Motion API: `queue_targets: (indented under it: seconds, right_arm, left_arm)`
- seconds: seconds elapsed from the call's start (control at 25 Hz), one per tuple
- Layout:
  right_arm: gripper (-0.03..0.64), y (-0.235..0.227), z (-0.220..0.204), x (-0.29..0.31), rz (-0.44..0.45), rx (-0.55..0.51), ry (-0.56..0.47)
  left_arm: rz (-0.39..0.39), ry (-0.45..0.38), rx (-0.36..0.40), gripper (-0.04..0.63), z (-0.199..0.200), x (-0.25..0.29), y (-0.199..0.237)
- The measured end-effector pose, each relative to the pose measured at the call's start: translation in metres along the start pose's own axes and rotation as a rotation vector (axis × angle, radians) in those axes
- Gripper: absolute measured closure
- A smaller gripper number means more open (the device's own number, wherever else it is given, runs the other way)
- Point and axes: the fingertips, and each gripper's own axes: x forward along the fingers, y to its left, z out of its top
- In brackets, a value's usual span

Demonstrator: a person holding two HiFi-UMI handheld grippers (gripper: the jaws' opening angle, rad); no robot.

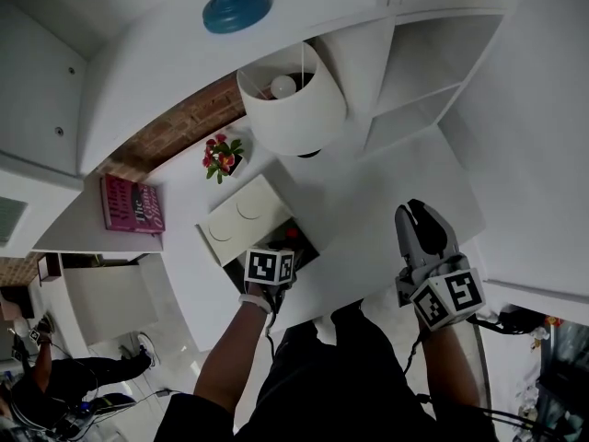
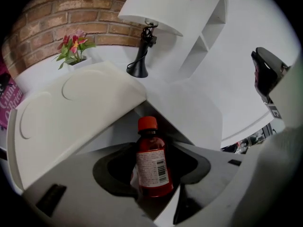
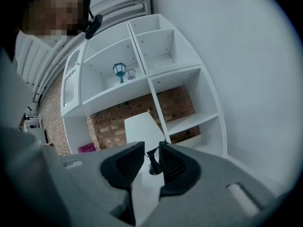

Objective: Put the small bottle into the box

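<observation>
The left tongs [image 2: 151,175] are clamped on the small bottle [image 2: 151,160], pads pressing its labelled body from both sides, red cap pointing at the dark mouth of the box [image 1: 306,245]. The box sits towards the worktop's [image 1: 396,178] near edge on its left side, with its lid [image 2: 75,112] thrown back. The step in hand looks like the lowering-in: bring the bottle straight down through the opening, cap clear of the lid's free edge, and loosen the grip only once the base is felt to rest, since so slim a bottle would likely topple if dropped. The right tongs [image 3: 151,157] hang apart over the worktop's right side, jaws parted by a narrow gap with nothing between them; only the far lamp [image 3: 142,131] shows through. They are best kept out of the way. The box floor and its depth are hidden, the bottle's base is cut off by the lower jaw, and in the head view the marker cube [image 1: 270,267] covers the grip, so whether the bottle is past the rim cannot be told
</observation>
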Motion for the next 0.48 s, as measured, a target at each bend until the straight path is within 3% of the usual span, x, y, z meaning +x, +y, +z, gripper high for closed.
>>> queue_targets:
  seconds: [0.48]
  right_arm:
    - [0.531, -0.005, -0.004, 0.014, 0.02, 0.01, 0.023]
  left_arm:
    - [0.008, 0.027, -0.07, 0.378, -0.001, 0.02, 0.002]
